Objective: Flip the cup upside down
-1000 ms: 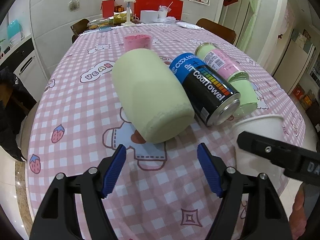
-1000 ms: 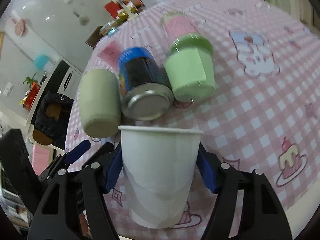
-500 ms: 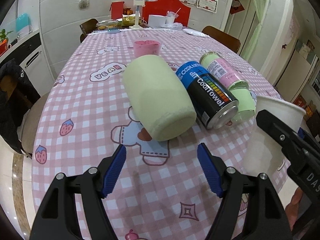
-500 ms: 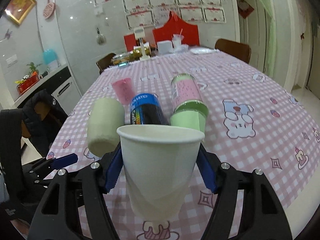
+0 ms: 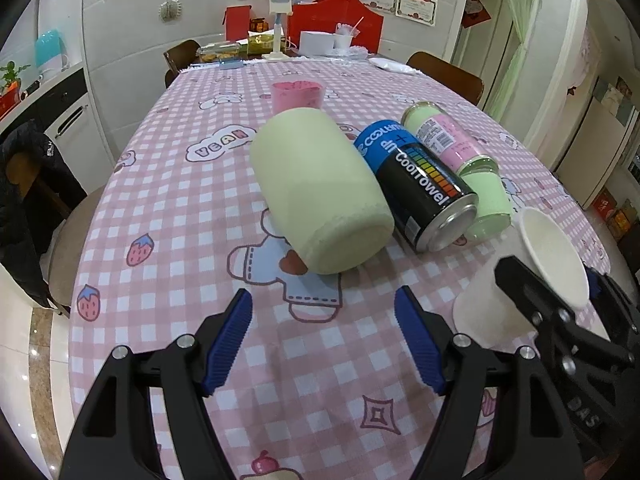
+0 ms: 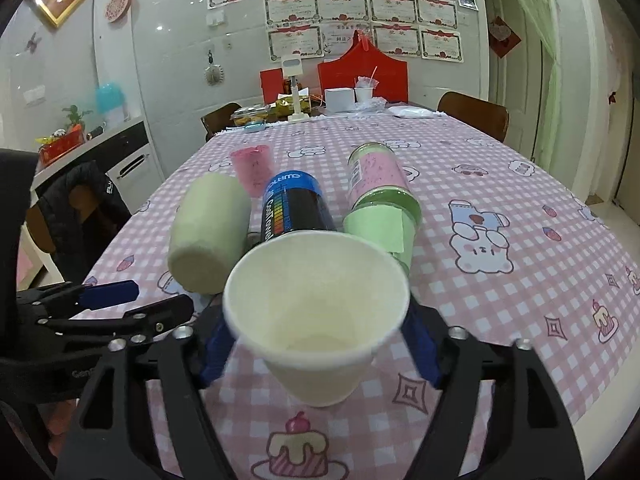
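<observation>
A white paper cup (image 6: pixel 320 320) is clamped between the blue pads of my right gripper (image 6: pixel 320 344), lifted off the table and tipped so its open mouth faces the camera. In the left wrist view the same cup (image 5: pixel 544 264) leans at the right with its mouth turned up and toward the right, held by the right gripper (image 5: pixel 568 320). My left gripper (image 5: pixel 324 340) is open and empty, low over the tablecloth in front of the green roll.
A pale green roll (image 5: pixel 320 192), a black and blue can (image 5: pixel 420 188) and a pink and green canister (image 5: pixel 460 152) lie side by side on the pink checked tablecloth (image 5: pixel 168 208). A pink cup (image 5: pixel 298 96) stands behind them. Chairs and clutter are at the far end.
The right gripper has tilted the cup from upright so its mouth now faces the right camera, and lifted it. The left gripper has stayed open and drawn back slightly.
</observation>
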{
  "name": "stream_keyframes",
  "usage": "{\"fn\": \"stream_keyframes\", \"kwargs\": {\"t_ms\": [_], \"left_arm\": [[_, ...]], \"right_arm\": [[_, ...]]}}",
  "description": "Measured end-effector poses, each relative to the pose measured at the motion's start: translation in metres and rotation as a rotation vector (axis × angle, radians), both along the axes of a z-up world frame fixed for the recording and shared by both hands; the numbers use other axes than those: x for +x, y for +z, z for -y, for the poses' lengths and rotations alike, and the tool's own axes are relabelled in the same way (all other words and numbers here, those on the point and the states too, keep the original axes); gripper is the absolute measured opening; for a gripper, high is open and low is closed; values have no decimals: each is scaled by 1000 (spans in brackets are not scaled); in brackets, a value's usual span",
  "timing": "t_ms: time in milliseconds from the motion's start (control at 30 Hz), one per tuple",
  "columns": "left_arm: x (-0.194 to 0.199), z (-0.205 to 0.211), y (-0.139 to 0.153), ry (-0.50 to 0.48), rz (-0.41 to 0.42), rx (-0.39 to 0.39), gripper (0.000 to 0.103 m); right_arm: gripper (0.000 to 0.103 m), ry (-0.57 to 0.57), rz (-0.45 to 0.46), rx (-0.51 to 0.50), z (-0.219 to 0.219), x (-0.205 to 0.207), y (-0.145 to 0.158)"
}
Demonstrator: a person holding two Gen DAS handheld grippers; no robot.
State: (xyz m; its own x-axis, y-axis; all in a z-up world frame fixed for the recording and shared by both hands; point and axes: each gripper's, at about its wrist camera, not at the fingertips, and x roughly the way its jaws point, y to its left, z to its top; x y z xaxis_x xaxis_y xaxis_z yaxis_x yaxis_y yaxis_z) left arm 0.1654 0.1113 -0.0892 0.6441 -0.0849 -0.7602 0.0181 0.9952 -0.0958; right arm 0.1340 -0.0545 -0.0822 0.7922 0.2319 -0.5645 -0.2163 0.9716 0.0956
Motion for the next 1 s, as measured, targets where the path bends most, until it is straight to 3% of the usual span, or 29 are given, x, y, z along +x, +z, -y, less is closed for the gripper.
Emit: {"fn": "stream_keyframes", "kwargs": {"t_ms": [233,467,667,733,1000], "left_arm": [[-13,-1,4,12,8,5,73],[-31,2,14,17,37,19,73],[-52,14,28,9,79,43,73],[-60,18,34,10,92,57,73],[-95,36,62,4,188,40,73]], "right_arm": [[80,9,-41,56,4,-7,-2],[82,8,-22,69,8,-25,5],[83,2,27,61,17,-49,17],[87,-8,49,61,22,-55,22],[88,-38,153,49,41,-95,47]]}}
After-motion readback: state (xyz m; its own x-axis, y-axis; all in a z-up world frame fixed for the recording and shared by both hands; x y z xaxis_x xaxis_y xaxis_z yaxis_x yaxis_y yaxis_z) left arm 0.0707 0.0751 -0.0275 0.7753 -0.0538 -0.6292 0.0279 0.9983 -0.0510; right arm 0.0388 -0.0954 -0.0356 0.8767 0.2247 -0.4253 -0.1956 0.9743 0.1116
